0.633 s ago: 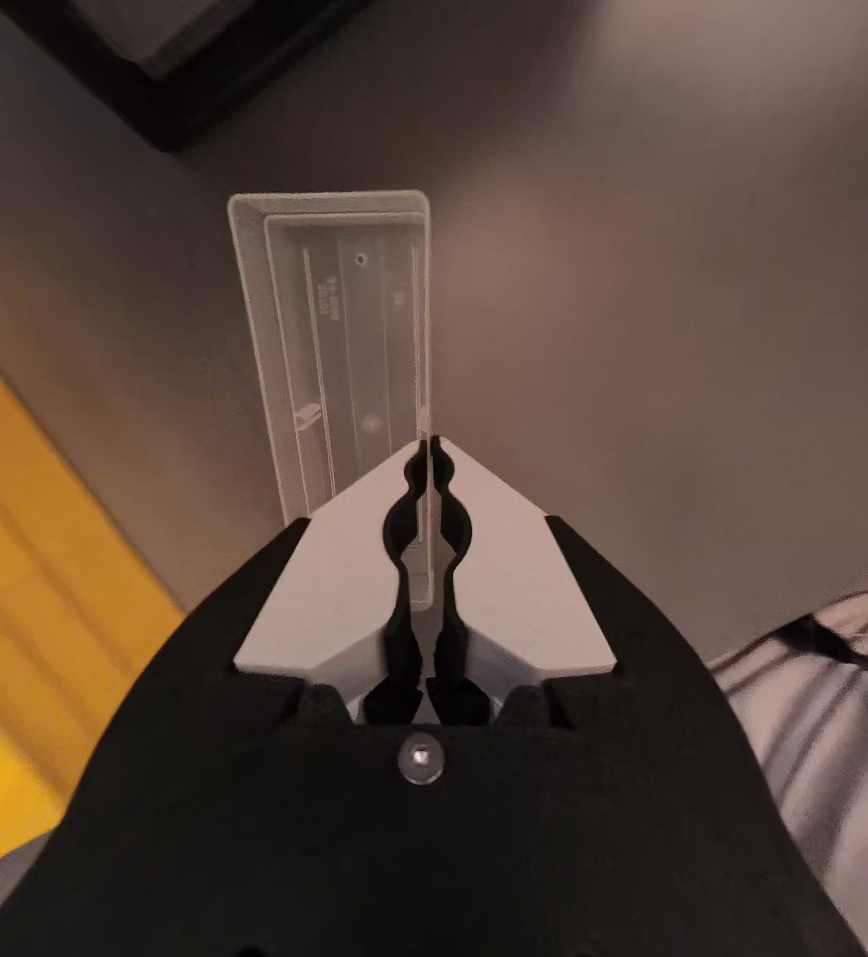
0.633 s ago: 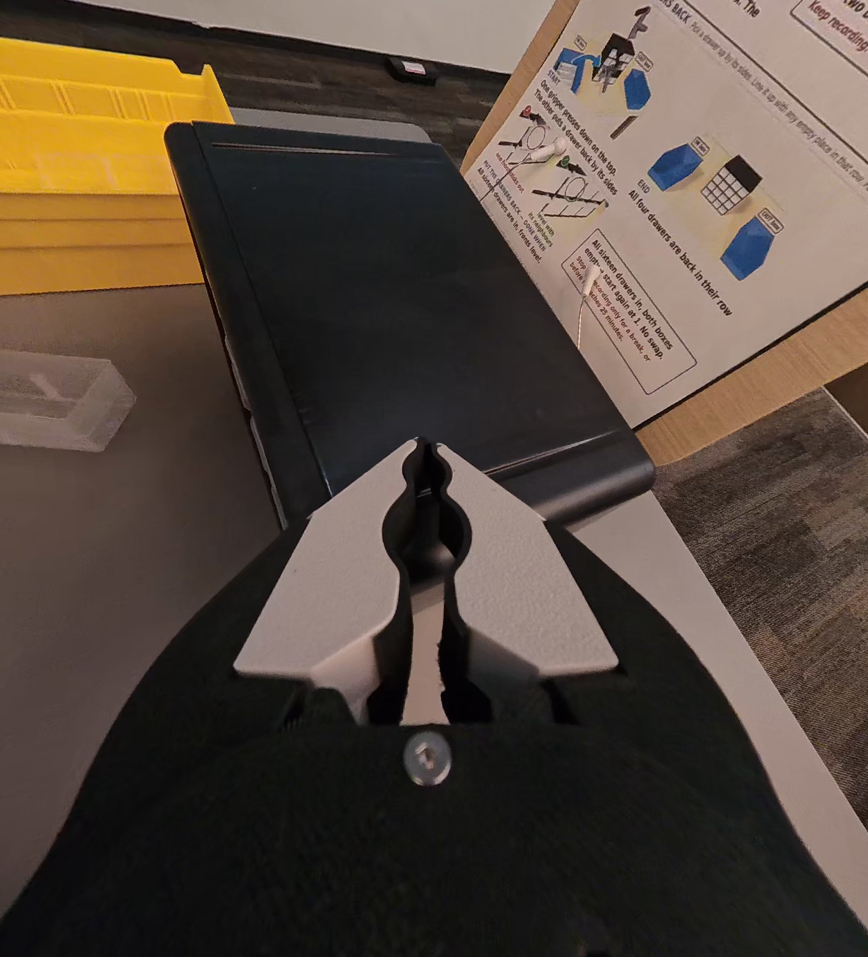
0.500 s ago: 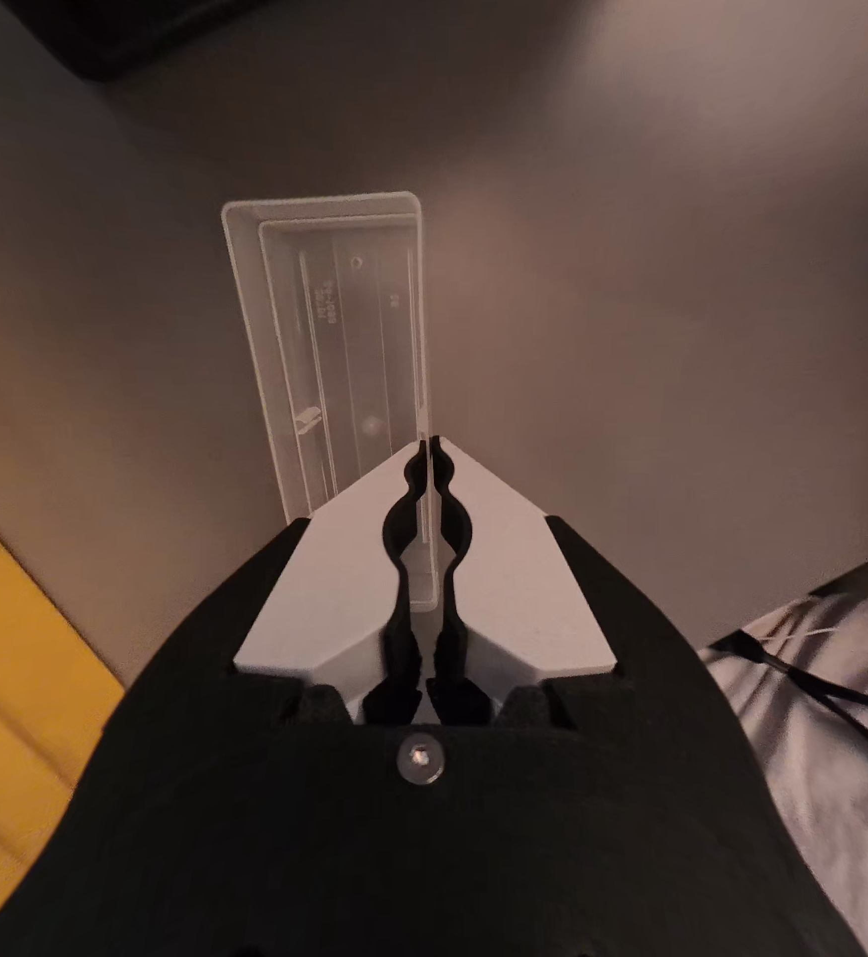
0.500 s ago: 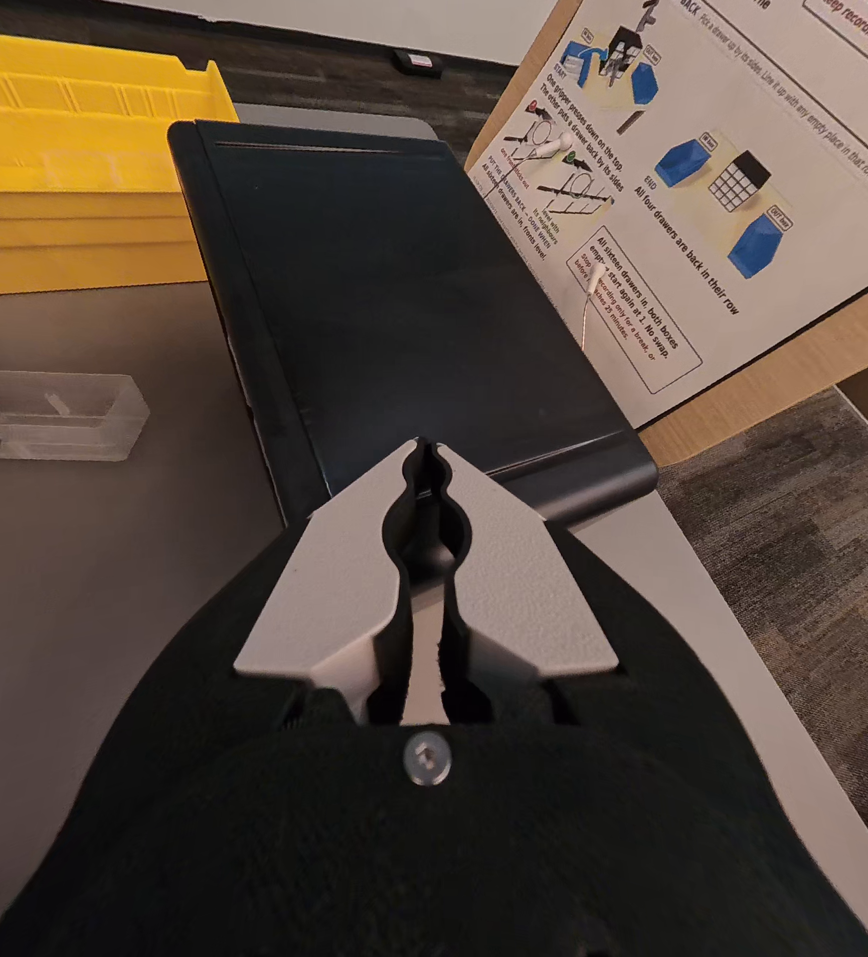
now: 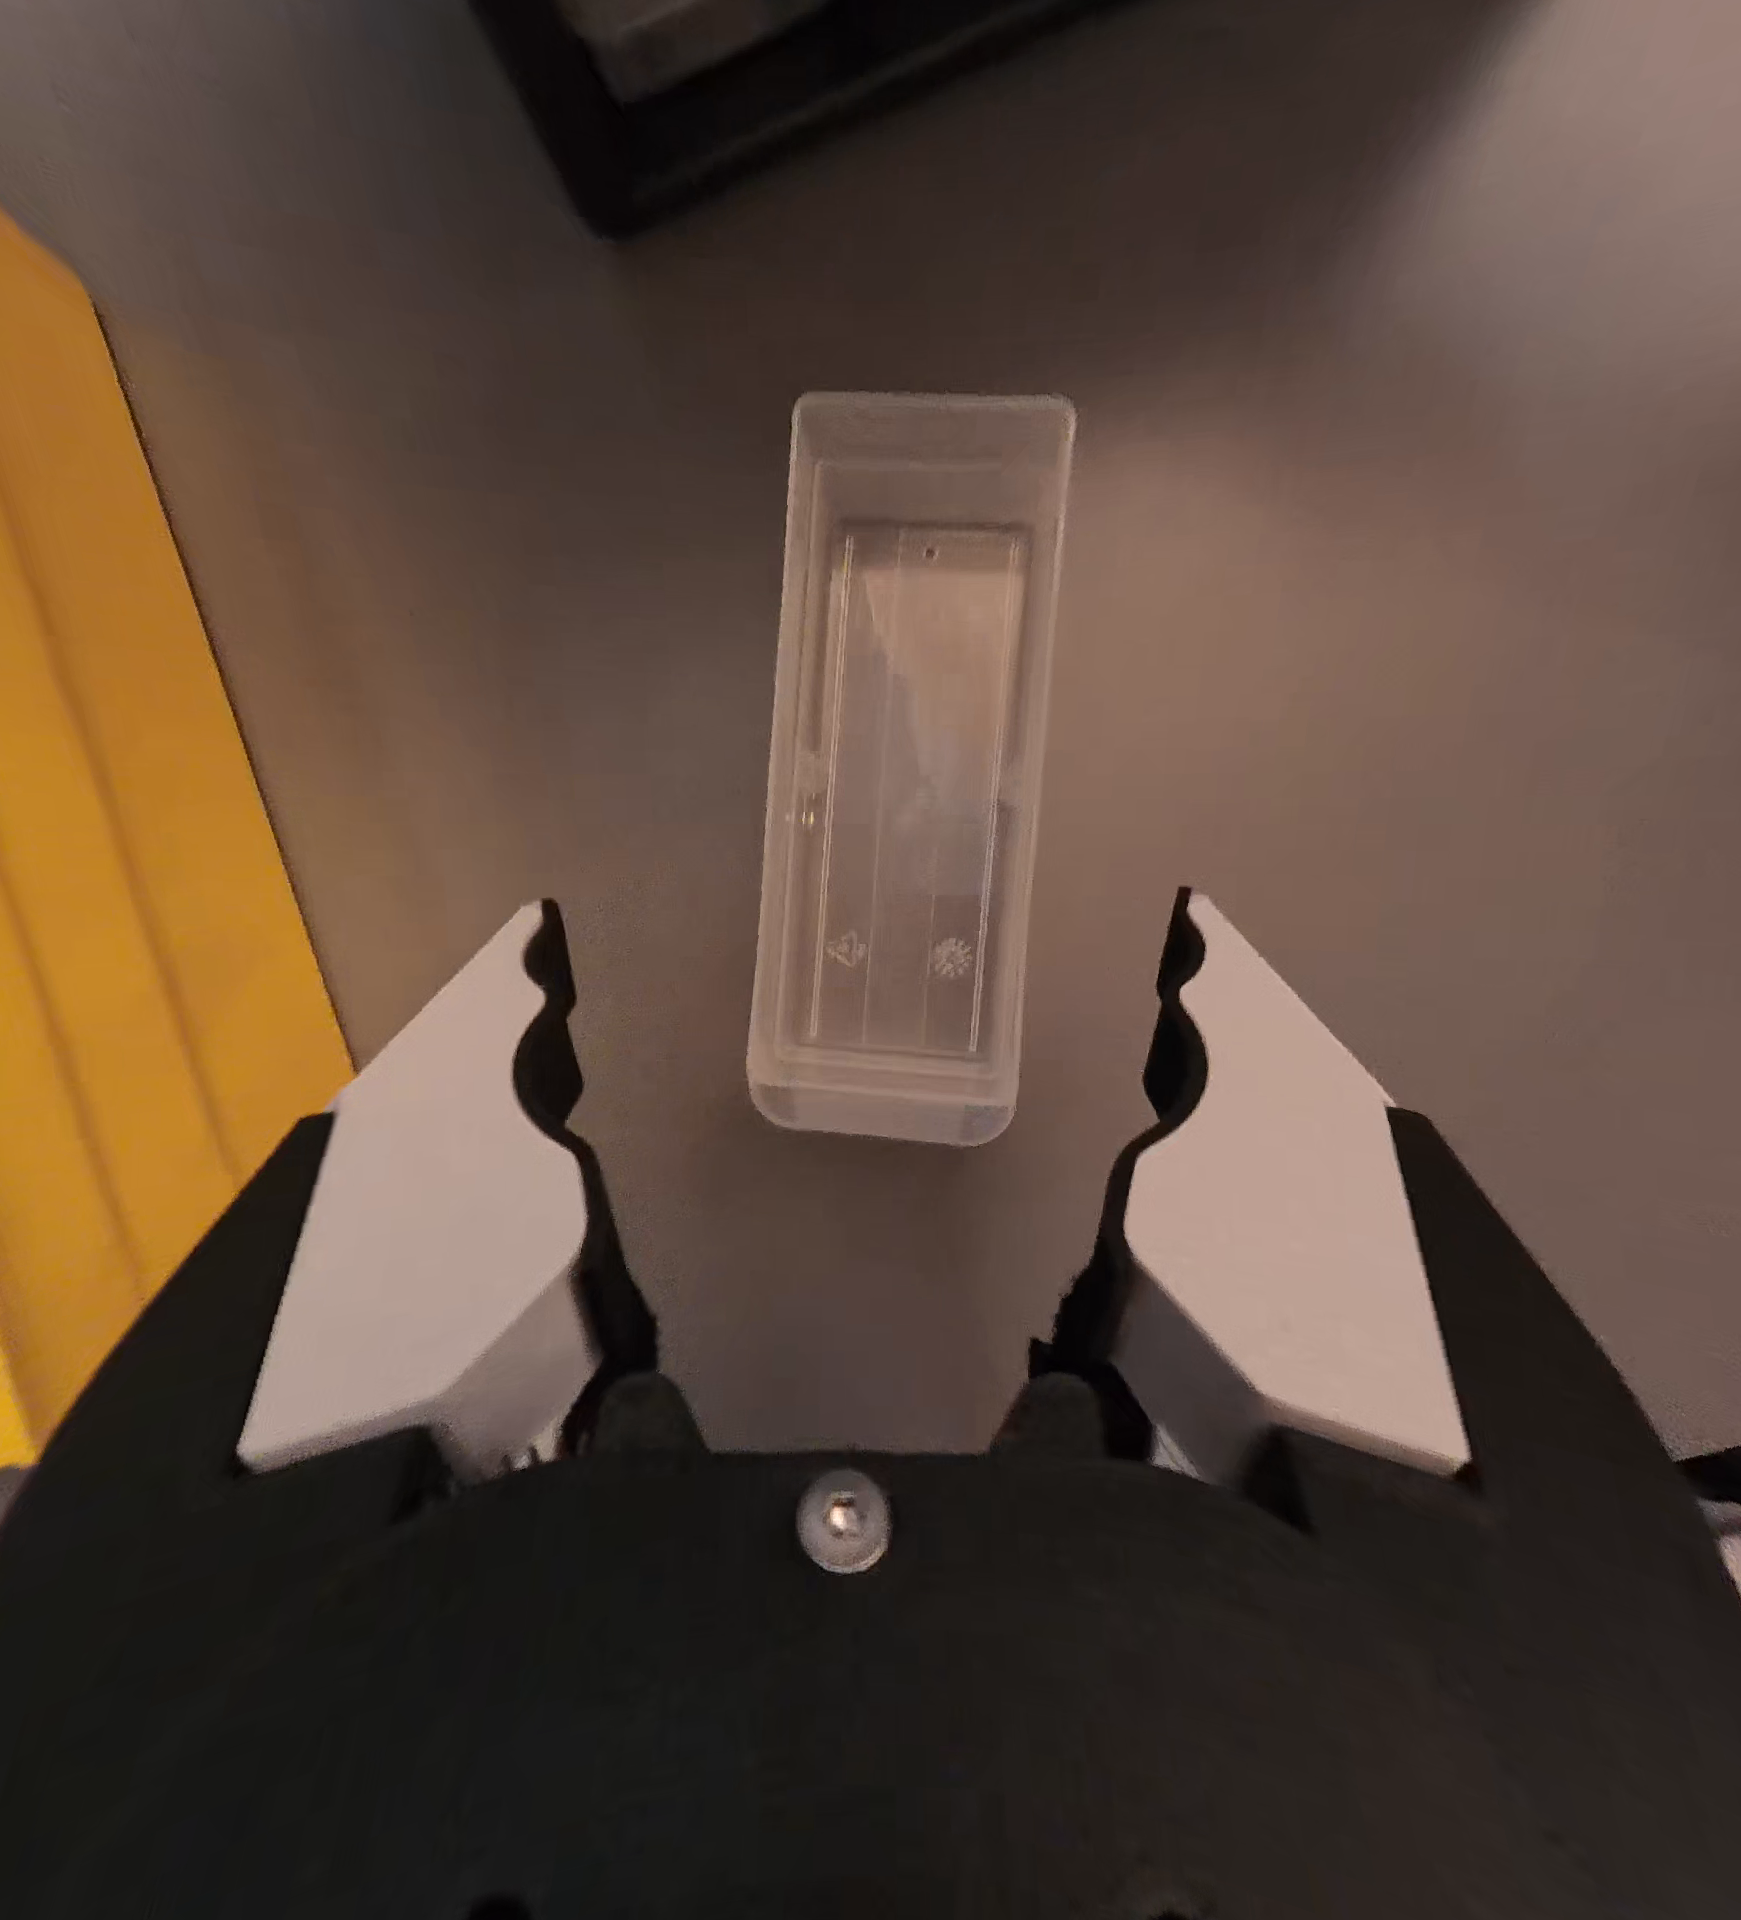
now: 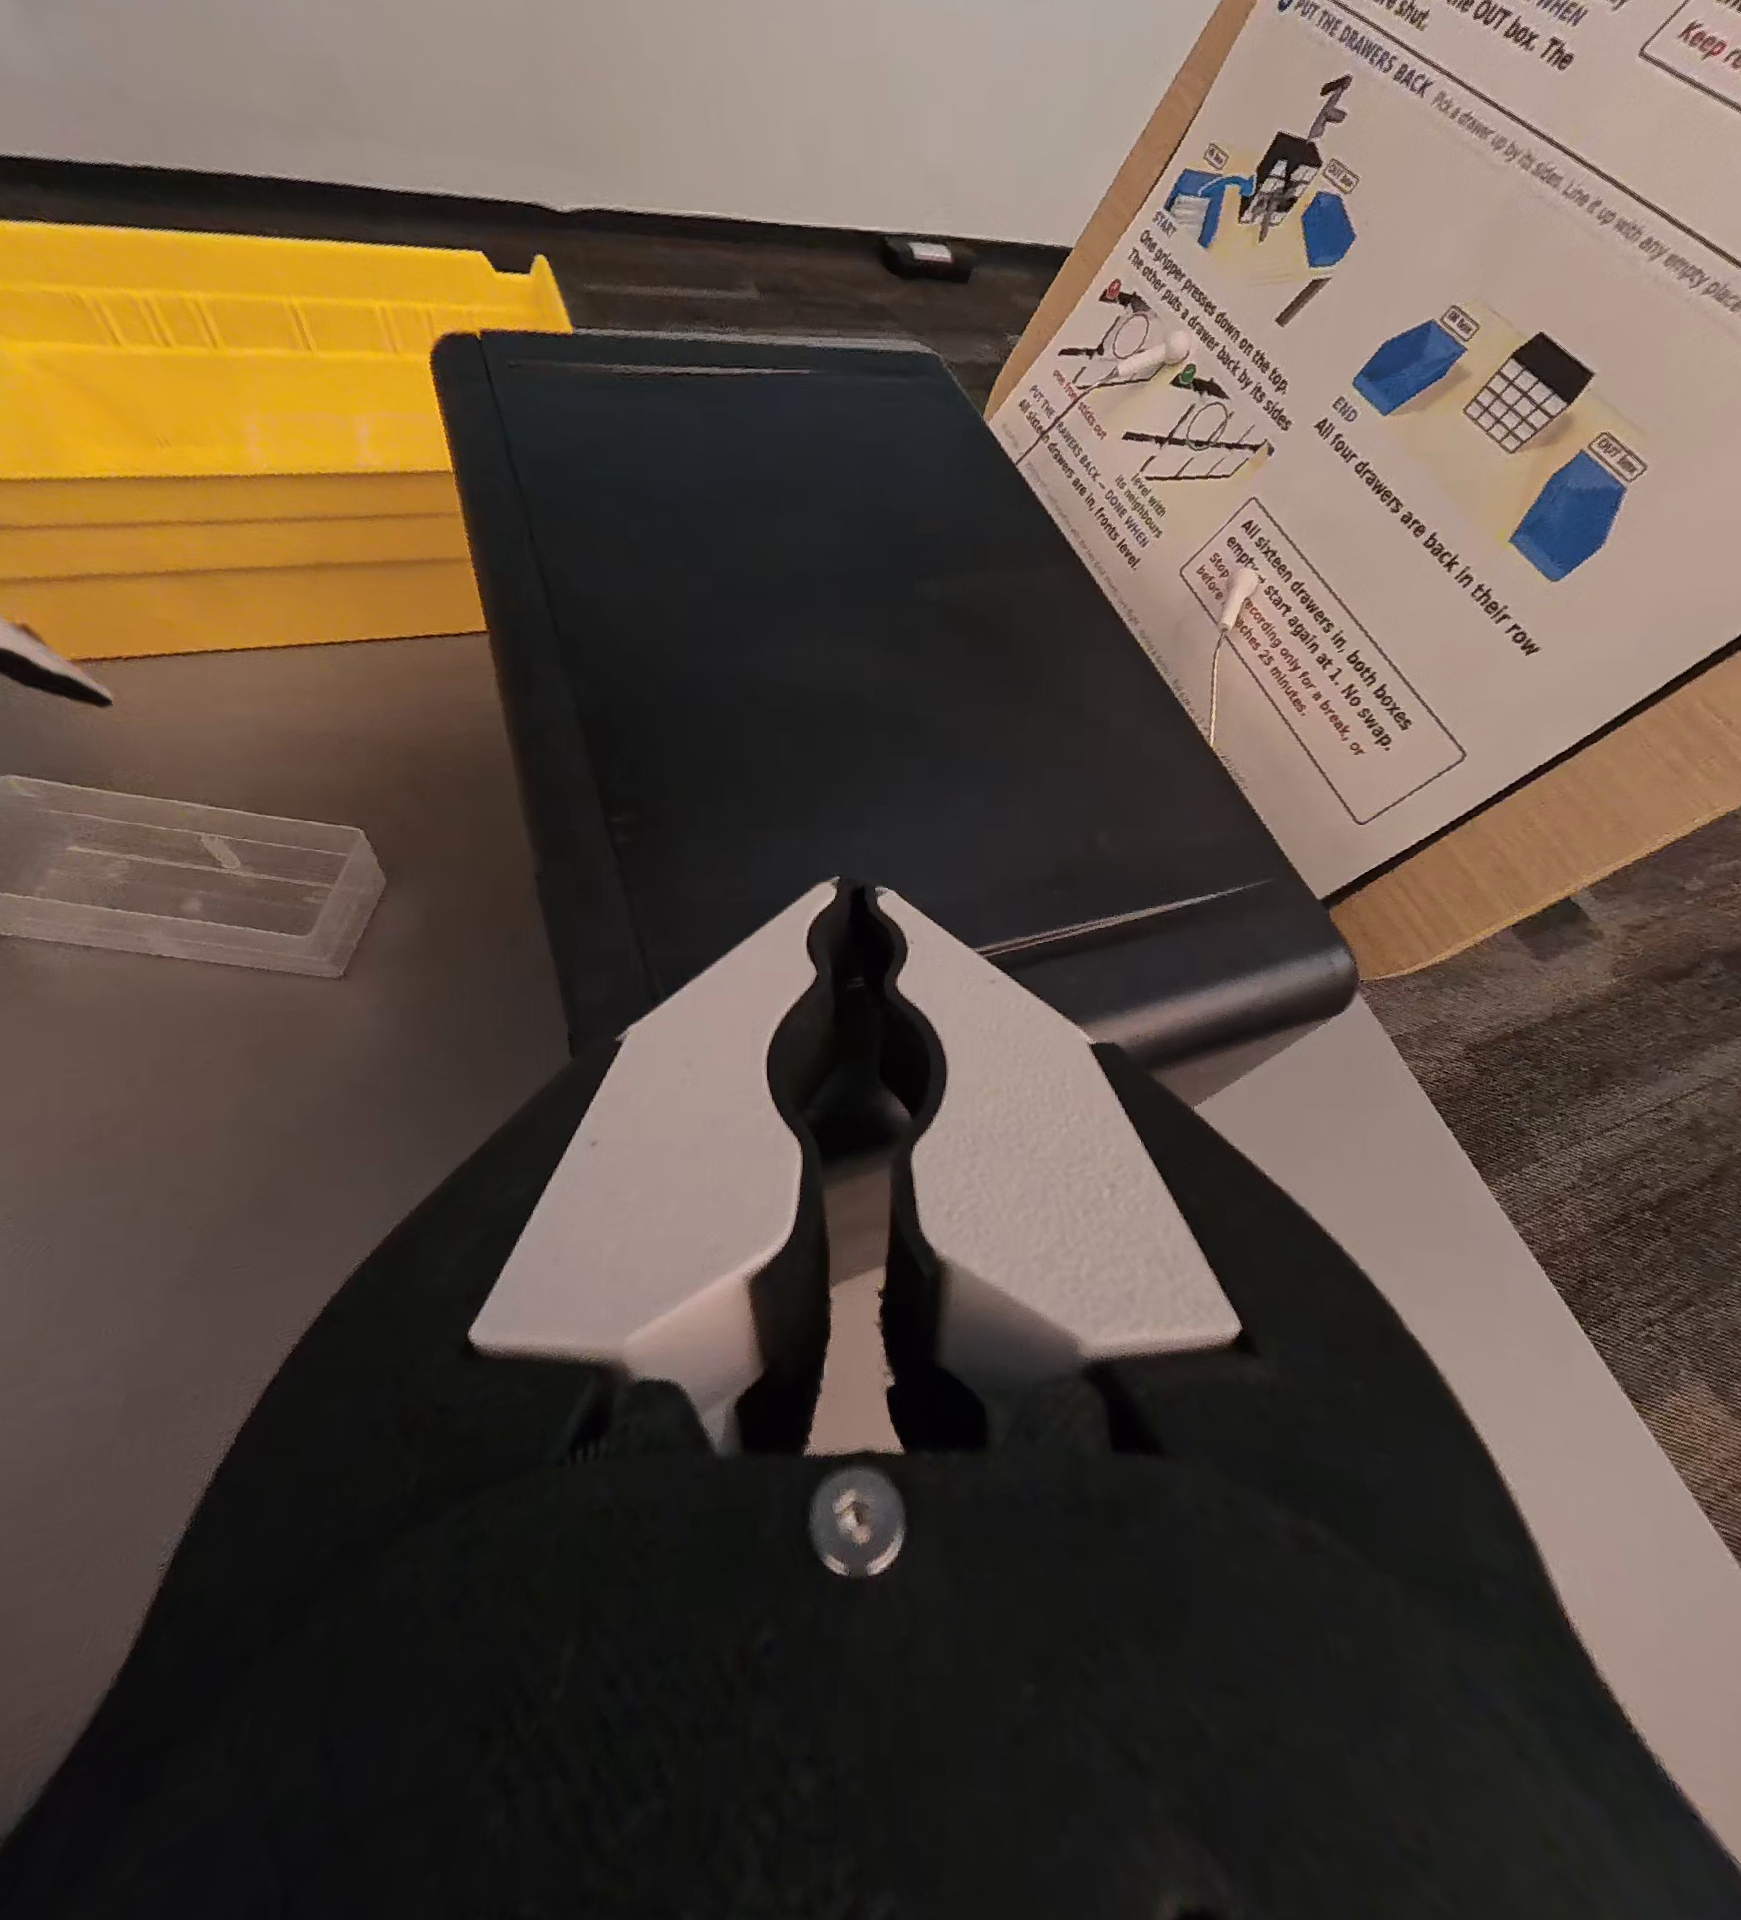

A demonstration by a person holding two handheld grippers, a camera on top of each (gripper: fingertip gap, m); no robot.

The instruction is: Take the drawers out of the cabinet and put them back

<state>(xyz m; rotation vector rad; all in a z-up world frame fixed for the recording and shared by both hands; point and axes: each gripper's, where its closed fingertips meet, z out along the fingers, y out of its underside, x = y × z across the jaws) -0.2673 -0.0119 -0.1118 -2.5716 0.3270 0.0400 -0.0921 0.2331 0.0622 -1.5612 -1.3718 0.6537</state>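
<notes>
clear drawer (image 5: 897, 769) lies loose on the desk (image 5: 1365, 623) just ahead of the left gripper (image 5: 866, 977), jaws wide open; right gripper (image 6: 853, 896), jaws closed and empty, rests on the black cabinet (image 6: 845, 644); next likely grasp the drawer's sides.

My left claw (image 5: 866, 1039) and my right claw (image 6: 853, 904) both have pale grey fingers on matte black bodies. The drawer (image 5: 897, 769) is clear and colourless on the dull grey-brown bench (image 5: 1417, 623). The cabinet (image 6: 845, 644) is black, the bin (image 6: 222, 457) bright yellow with ribbed lines, and the floor (image 6: 1624, 1122) is mottled grey carpet.
</notes>
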